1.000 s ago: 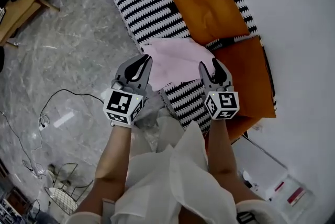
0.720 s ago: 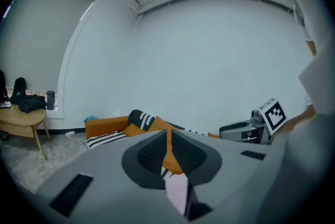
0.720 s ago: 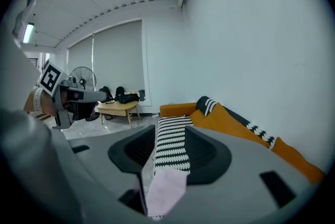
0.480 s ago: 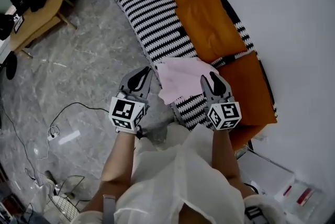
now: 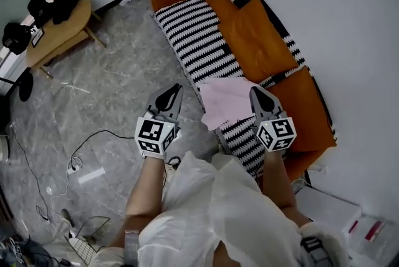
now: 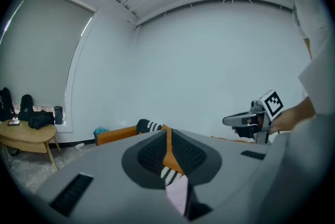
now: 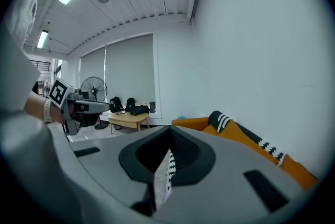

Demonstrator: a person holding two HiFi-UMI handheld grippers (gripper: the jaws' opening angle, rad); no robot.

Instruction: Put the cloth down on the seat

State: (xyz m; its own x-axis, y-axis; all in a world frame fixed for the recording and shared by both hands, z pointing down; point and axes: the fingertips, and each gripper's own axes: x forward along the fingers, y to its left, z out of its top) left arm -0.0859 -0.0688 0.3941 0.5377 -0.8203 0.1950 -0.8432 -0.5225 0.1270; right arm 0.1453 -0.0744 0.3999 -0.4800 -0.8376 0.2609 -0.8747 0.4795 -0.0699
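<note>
Since a second ago: both claws have drawn back from the pink cloth (image 5: 227, 102). The right gripper (image 5: 257, 94), then wide open at the cloth's near edge, has closed fully and holds nothing. The left gripper (image 5: 171, 92) is also closed and empty, out over the floor. The cloth lies free on the sofa's striped seat (image 5: 199, 35), its near corner at the front edge. Judgement: release is made and the placing looks complete.
</note>
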